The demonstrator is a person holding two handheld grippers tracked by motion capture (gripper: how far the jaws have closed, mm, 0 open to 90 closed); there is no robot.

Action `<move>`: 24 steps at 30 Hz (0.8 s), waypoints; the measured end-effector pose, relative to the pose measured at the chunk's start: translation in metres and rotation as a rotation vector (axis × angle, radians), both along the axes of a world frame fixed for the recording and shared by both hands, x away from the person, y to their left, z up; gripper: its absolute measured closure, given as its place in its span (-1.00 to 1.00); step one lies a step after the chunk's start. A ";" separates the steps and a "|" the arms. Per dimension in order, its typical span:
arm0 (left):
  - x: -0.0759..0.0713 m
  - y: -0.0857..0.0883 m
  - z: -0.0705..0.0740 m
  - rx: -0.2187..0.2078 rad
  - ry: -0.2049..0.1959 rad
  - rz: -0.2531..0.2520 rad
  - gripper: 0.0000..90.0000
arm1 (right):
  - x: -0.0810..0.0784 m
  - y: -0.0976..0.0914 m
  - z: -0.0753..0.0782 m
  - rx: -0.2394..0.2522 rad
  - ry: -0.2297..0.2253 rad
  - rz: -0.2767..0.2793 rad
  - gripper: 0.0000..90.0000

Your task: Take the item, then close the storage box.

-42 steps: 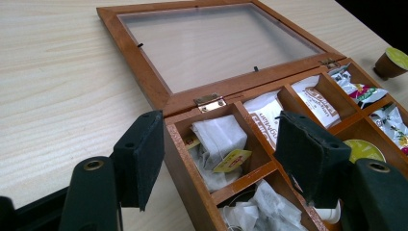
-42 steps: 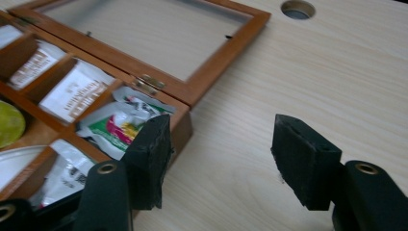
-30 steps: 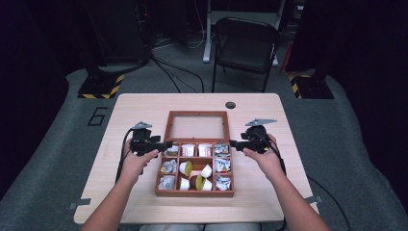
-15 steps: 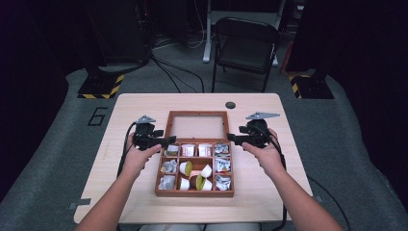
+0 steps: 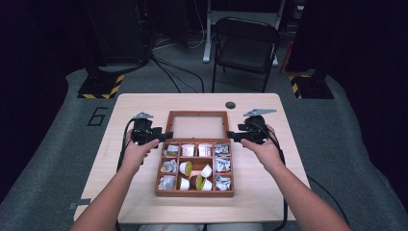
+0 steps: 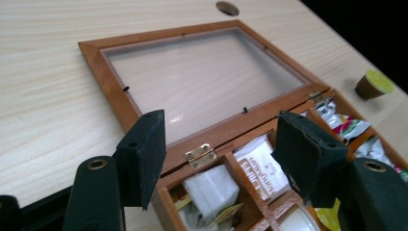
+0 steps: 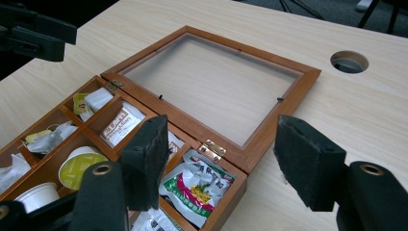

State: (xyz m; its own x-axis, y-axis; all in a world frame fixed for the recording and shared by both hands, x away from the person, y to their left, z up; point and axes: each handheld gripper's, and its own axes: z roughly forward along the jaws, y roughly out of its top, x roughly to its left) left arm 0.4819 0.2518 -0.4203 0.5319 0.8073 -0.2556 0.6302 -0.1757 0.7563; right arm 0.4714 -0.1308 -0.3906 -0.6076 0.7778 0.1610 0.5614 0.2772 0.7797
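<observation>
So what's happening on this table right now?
A person holds a tool in each hand over a wooden compartment box on the table. Its glass-paned lid lies fully open, flat on the tabletop behind the box. The left tool and the right tool hover at the back corners near the hinges; both hold nothing, and the left one's jaws have just been closing. The compartments hold sachets and small cups.

Even overhead light on the table (image 5: 144, 202), dark surroundings, high view perhaps slightly soft
</observation>
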 end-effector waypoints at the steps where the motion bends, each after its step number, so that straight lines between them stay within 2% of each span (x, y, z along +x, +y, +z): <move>1: 0.002 0.000 0.003 0.004 -0.001 0.000 -0.21 | 0.003 0.001 0.000 0.000 0.010 0.001 -0.20; 5: 0.009 -0.001 0.006 0.007 -0.004 0.005 -0.21 | 0.010 0.004 0.003 0.002 0.011 0.001 -0.20; 8: 0.014 -0.005 0.005 0.007 0.008 -0.011 -0.21 | 0.015 0.006 0.005 0.001 0.011 -0.003 -0.20; 9: 0.016 -0.007 0.005 0.001 0.002 -0.015 -0.21 | 0.016 0.007 0.004 0.004 0.017 -0.009 -0.20; 13: 0.021 -0.011 0.001 -0.025 0.010 -0.016 -0.21 | 0.023 0.009 -0.002 0.004 0.033 -0.021 -0.20; 20: 0.032 -0.012 -0.010 -0.006 0.019 -0.014 -0.21 | 0.033 0.014 -0.014 0.007 0.051 -0.037 -0.20; 24: 0.038 -0.013 -0.017 -0.010 0.050 -0.006 -0.21 | 0.038 0.018 -0.022 0.003 0.062 -0.029 -0.20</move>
State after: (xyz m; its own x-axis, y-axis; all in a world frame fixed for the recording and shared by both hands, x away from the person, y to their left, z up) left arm 0.5195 0.2392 -0.4373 0.5232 0.8014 -0.2899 0.6660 -0.1723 0.7258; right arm 0.5090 -0.1131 -0.4128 -0.5736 0.7942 0.2004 0.6165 0.2575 0.7440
